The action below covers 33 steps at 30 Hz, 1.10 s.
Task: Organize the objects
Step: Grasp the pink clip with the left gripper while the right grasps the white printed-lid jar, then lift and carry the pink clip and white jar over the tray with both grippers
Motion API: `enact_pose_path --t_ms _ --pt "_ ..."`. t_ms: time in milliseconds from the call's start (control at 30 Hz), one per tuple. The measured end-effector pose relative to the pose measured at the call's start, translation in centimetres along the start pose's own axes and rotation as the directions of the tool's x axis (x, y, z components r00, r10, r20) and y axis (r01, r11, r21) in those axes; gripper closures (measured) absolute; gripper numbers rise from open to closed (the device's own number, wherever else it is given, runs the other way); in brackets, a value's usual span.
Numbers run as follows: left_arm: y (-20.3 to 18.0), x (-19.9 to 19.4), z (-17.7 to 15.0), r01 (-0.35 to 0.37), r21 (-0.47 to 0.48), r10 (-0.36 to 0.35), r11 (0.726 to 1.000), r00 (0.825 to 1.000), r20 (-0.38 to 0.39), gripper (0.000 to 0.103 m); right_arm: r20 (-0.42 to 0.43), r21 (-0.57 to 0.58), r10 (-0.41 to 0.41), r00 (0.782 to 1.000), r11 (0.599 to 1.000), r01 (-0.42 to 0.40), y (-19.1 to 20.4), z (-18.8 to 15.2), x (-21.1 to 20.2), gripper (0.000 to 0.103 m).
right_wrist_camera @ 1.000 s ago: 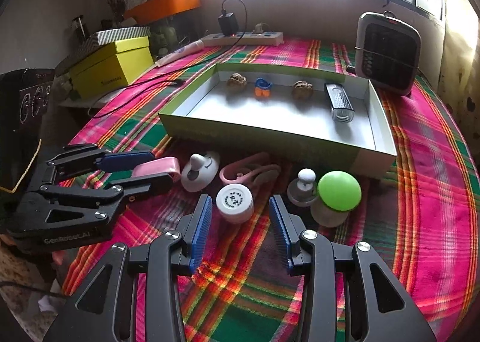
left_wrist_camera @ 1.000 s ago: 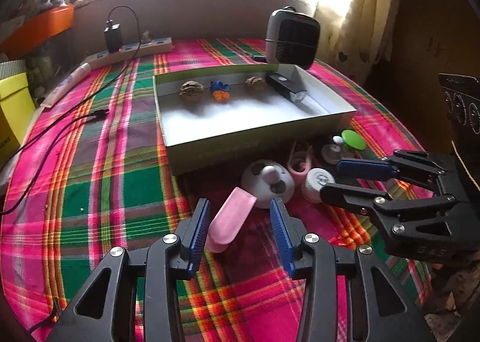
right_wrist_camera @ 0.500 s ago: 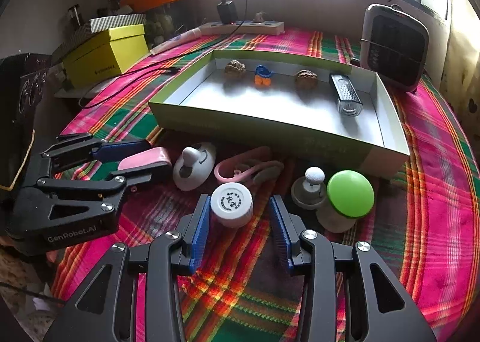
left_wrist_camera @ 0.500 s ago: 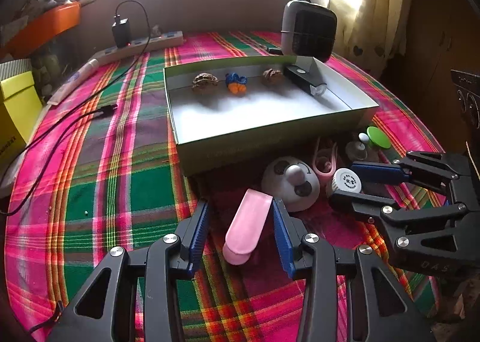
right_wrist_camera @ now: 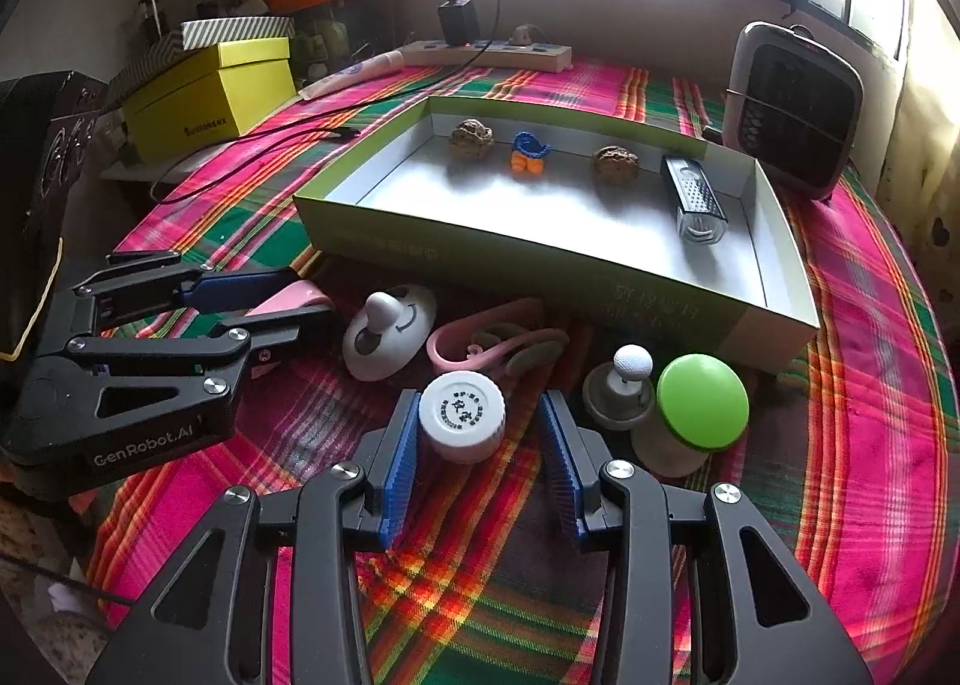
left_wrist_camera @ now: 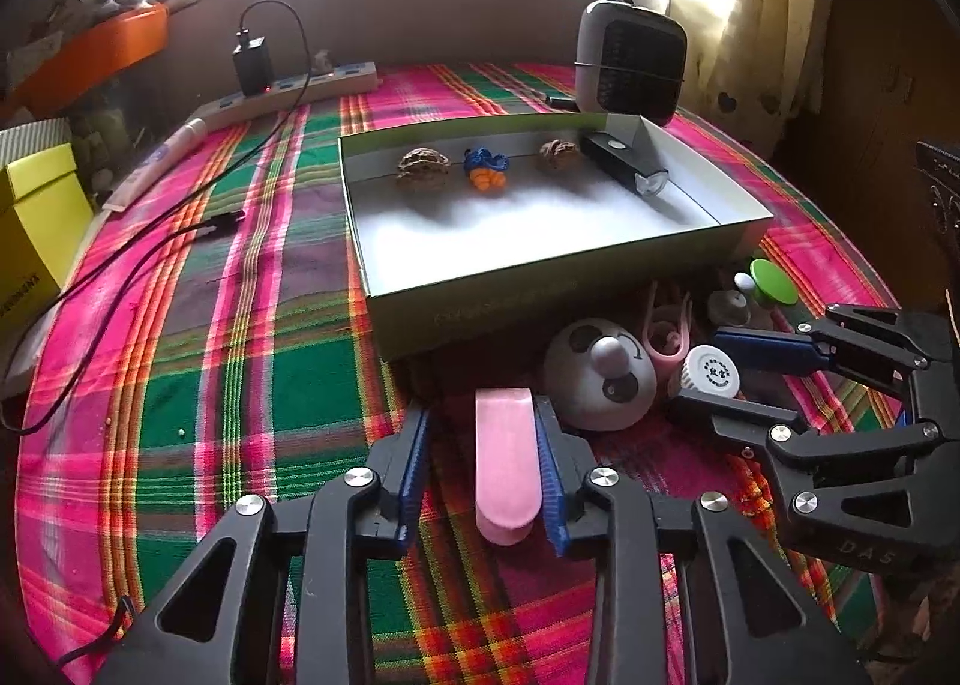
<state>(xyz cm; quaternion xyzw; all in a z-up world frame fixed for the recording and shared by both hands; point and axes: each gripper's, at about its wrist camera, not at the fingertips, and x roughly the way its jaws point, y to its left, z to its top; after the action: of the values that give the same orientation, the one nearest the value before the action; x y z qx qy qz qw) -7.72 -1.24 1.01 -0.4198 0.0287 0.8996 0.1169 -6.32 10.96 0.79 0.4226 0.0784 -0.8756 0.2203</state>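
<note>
The left gripper (left_wrist_camera: 483,466) has its jaws apart, straddling a pink oblong case (left_wrist_camera: 505,460) that lies flat on the bench; the case touches or nearly touches the right-hand blue pad, with a clear gap on the other side, so it is bracketed but not yet squeezed. The case is smooth, pale pink, with one rounded end toward the camera. The right gripper (right_wrist_camera: 480,469) also has its jaws apart, set either side of a small white round container (right_wrist_camera: 461,418) with a ribbed cap and printed characters on top; the left pad sits just beside it and the right pad stands off. Both tools seem lined up so that each can close on its own item for lifting. Just beyond lie more loose items: a white dome with a panda face (left_wrist_camera: 599,374), a pink folded loop piece (right_wrist_camera: 495,340), a small grey knob with a white ball (right_wrist_camera: 621,385), and a white jar with a green lid (right_wrist_camera: 699,415). Behind them sits an open shallow green box (right_wrist_camera: 540,259) with a white floor, likely the collecting place, already holding two walnuts (right_wrist_camera: 472,138), a blue and orange toy (right_wrist_camera: 528,152) and a small grater (right_wrist_camera: 693,199) along its far side. Everything rests on a pink and green plaid cloth (left_wrist_camera: 240,325).
</note>
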Motion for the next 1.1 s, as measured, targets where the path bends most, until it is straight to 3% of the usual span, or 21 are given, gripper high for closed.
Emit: enact_pose_path --t_ms 267,433,1100 --pt "0.11 0.17 0.20 -0.014 -0.004 0.014 1.000 1.000 -0.001 0.087 0.005 0.023 0.011 1.000 1.000 -0.011 -0.46 0.01 -0.09 0.068" --pt "0.11 0.20 0.23 -0.016 -0.003 0.016 1.000 1.000 -0.001 0.087 0.005 0.033 0.010 1.000 0.999 -0.010 -0.67 0.03 -0.10 0.074" --pt "0.15 0.28 0.34 -0.022 -0.009 0.022 1.000 1.000 -0.001 0.087 0.006 0.033 0.011 1.000 0.999 -0.011 -0.79 -0.02 -0.21 0.074"
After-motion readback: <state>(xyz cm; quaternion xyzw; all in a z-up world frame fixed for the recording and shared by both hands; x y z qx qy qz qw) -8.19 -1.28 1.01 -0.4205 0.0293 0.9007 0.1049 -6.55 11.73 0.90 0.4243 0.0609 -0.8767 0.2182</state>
